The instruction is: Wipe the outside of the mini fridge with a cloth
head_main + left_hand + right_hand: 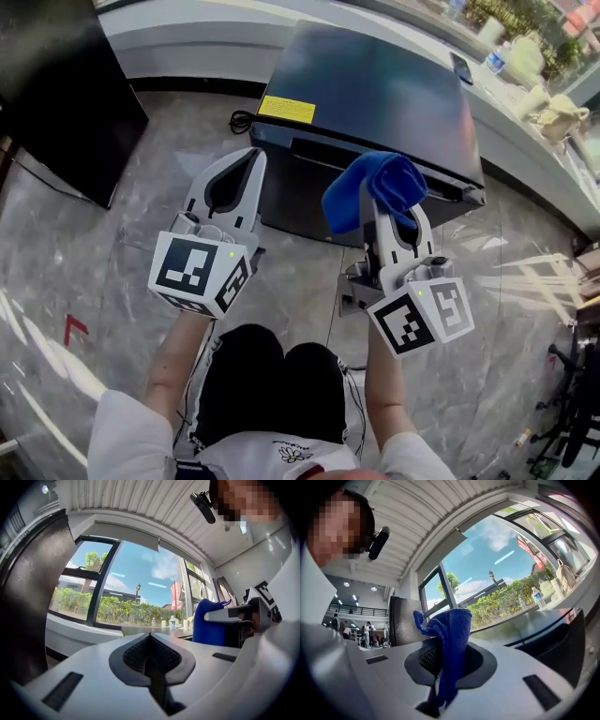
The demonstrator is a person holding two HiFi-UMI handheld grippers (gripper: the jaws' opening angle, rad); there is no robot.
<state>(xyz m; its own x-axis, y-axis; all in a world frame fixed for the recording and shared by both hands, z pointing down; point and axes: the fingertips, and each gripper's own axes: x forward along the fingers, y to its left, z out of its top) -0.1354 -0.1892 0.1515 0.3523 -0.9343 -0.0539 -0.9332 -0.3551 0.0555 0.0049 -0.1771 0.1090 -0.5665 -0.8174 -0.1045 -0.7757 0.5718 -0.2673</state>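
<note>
Right gripper (392,223): jaws pinched on a blue cloth (373,190). The cloth bunches over the tips and hides them in the head view. Left gripper (247,167): jaws pressed together, nothing between them. Both are in front of the fridge (375,94), which stands on the floor (112,253). Whether the cloth touches the fridge is unclear. The fridge's front is mostly hidden behind the grippers. A cable (242,120) lies by its left corner.

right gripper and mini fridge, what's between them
The blue cloth, pinched in the right gripper, sits before the mini fridge; the head view shows it.
</note>
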